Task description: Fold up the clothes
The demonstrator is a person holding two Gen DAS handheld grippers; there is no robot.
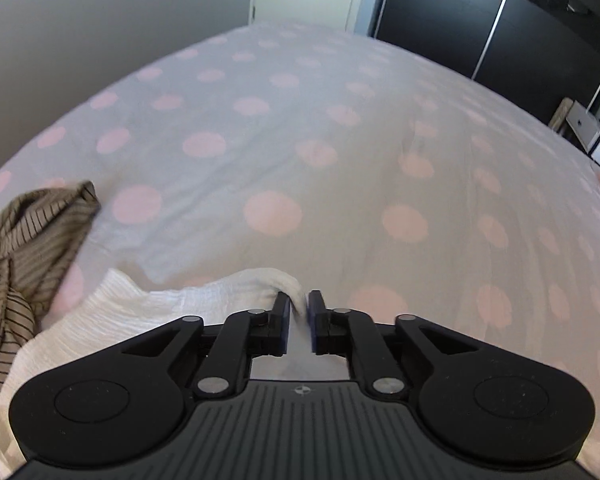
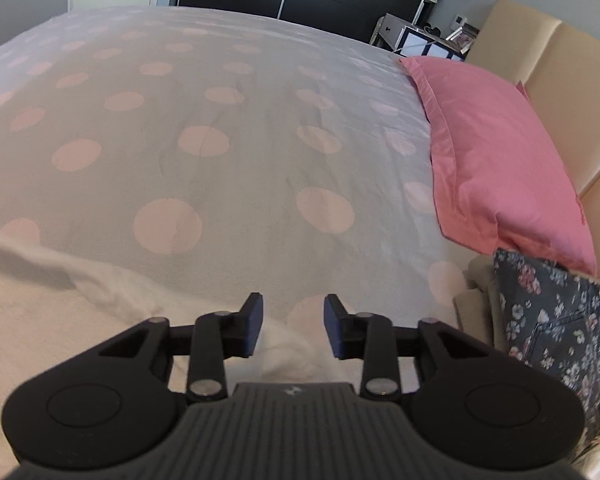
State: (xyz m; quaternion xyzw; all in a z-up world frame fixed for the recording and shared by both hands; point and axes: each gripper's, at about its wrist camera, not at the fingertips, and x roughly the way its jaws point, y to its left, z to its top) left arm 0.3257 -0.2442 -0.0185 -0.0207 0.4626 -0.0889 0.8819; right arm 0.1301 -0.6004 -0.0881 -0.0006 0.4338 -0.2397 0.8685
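Left gripper [image 1: 299, 303], bottom centre of its view: jaws narrow, pinching a fold of the white crinkled garment [image 1: 148, 312], which spread toward lower left. Right gripper [image 2: 294, 310]: jaws wide, nothing between them, poised over the same white garment [image 2: 40, 320] at lower left of that frame. Striped brown garment [image 1: 24, 248] lay at left edge. Floral fabric [image 2: 560, 320] at lower right. Beyond: dotted bedspread [image 2: 240, 140], pink pillow [image 2: 492, 168] upper right.
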